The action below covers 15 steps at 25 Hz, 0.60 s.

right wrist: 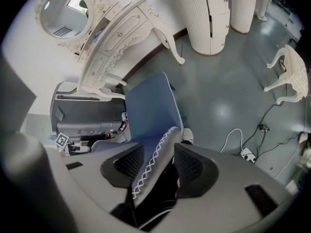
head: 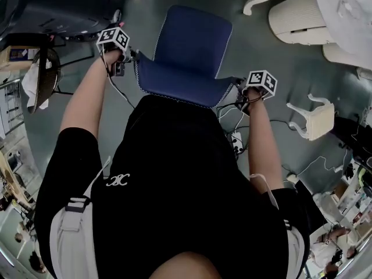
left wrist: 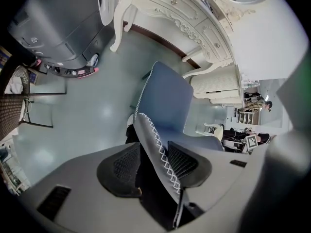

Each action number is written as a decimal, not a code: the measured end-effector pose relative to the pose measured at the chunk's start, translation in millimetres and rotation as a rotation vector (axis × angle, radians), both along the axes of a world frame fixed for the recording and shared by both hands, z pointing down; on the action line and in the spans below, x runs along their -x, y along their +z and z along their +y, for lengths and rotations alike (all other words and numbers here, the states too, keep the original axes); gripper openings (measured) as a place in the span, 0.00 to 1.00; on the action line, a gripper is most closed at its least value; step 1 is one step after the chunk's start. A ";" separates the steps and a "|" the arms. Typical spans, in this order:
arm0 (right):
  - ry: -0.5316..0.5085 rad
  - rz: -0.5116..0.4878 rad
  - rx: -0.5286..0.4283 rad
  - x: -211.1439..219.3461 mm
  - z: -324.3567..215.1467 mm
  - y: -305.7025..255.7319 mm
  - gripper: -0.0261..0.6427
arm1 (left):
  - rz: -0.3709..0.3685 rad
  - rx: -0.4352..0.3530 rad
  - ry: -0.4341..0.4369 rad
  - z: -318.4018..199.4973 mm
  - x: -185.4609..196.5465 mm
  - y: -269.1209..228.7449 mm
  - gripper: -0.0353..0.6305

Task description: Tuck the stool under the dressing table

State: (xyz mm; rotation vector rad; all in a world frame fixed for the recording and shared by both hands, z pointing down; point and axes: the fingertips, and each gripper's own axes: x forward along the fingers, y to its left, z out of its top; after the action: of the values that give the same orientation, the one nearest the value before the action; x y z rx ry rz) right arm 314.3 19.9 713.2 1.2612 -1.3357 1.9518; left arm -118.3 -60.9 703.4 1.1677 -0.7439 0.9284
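L claw (left wrist: 154, 165) & R claw (right wrist: 156, 160) gape unclenched astride stool (head: 189, 51) edges. Grasp step, we judge; next: clench, push to dressing table (right wrist: 116, 38) ahead.

Open floor (left wrist: 146, 52) between stool (left wrist: 167, 98), dressing table (left wrist: 175, 8)

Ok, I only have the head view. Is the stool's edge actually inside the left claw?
Observer: Yes: the stitched edge of the stool sits inside the left claw, whose jaws stand apart, not clamped.
Operator: And the other one?
Observer: Same: the right claw is open around that edge.
Operator: Where am I pushing it?
Observer: Past the stool's far side; the dressing table has a round mirror above it.
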 end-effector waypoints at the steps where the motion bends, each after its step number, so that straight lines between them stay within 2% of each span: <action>1: -0.001 0.000 0.015 2.4 -1.4 3.3 0.31 | 0.002 0.003 0.002 -2.2 -0.5 2.7 0.30; 7: -0.049 0.012 0.125 11.4 5.0 21.7 0.31 | 0.024 0.061 0.004 -0.9 -3.0 15.0 0.30; 15: 0.029 0.004 0.192 11.4 11.2 32.8 0.29 | 0.054 0.112 -0.003 -3.2 -9.0 26.4 0.34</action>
State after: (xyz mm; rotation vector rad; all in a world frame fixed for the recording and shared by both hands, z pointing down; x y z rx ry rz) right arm 302.9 31.1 746.0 1.1974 -1.1027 2.0412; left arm -109.3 -64.1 729.8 1.0887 -0.6416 0.9208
